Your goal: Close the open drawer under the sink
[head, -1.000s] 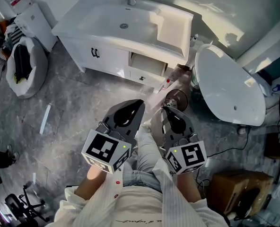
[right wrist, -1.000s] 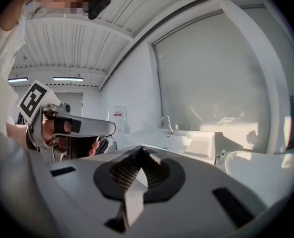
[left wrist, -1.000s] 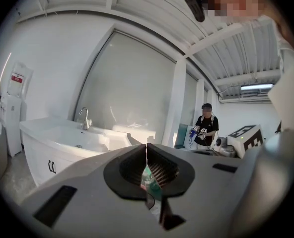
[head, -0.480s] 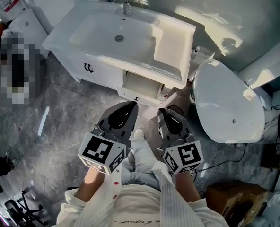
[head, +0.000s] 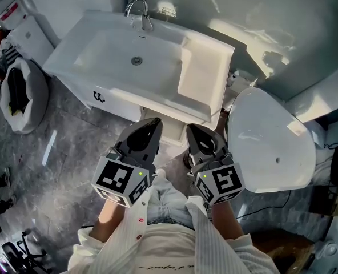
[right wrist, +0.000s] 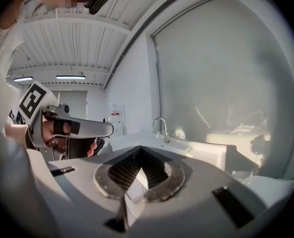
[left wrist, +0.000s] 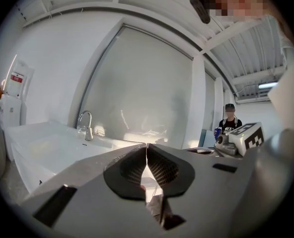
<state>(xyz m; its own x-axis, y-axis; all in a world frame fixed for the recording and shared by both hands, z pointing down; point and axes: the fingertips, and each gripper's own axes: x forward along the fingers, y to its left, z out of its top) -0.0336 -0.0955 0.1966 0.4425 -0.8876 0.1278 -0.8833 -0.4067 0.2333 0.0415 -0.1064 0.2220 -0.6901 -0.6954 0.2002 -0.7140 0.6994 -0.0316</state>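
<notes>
The white sink cabinet (head: 109,104) with its basin (head: 123,56) and tap (head: 136,7) fills the top of the head view. Its pulled-out drawer (head: 172,132) shows only as a white strip between my two grippers. My left gripper (head: 153,121) is shut and empty, its tip at the cabinet's front edge. My right gripper (head: 190,128) is shut and empty too, just right of the drawer strip. In the left gripper view the jaws (left wrist: 146,148) meet in front of the basin (left wrist: 47,143). In the right gripper view the jaws (right wrist: 139,149) point toward the tap (right wrist: 162,128).
A white oval toilet lid (head: 269,147) stands close on the right. A white bag holding dark things (head: 17,90) lies on the grey floor at the left. A raised white counter section (head: 206,67) sits right of the basin. A person (left wrist: 230,118) stands far off.
I have come closer to the cabinet. It has slid down in the head view, and both gripper tips now overlap the open drawer, which was fully visible before.
</notes>
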